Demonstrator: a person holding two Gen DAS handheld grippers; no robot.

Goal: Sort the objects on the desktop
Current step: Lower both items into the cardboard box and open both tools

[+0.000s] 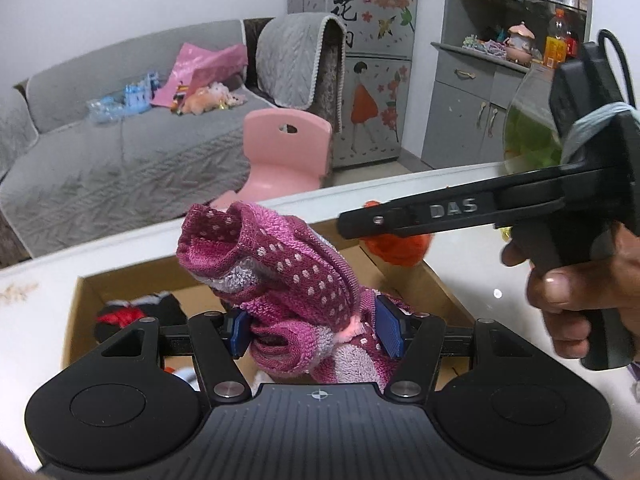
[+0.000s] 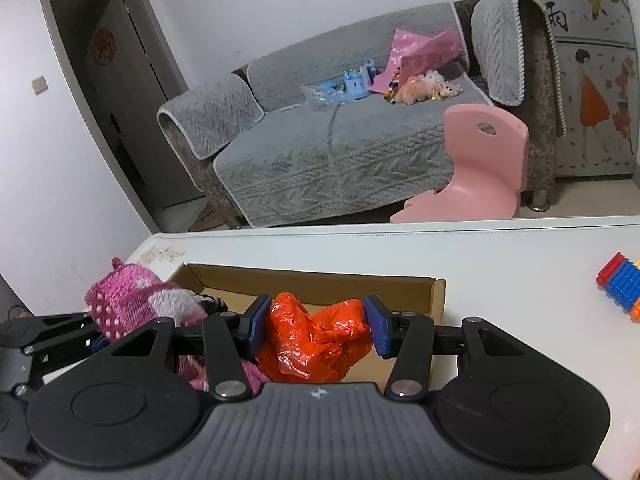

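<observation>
Clamping the pink knitted garment (image 1: 280,280) between its 2 blue pads (image 1: 390,330), my left gripper (image 1: 316,330) holds it above the cardboard box (image 1: 80,292); the bundle bulges up past the fingertips, and a black-and-red knit piece (image 1: 132,314) lies in the box beyond the left finger. My right gripper (image 2: 316,326) has its fingers pressed on either side of an orange plastic bag (image 2: 316,336), which sags between them over the box's (image 2: 438,296) near side. Off to the right of those fingers, coloured building blocks (image 2: 622,284) sit on the white table (image 2: 500,252), well apart from the box.
</observation>
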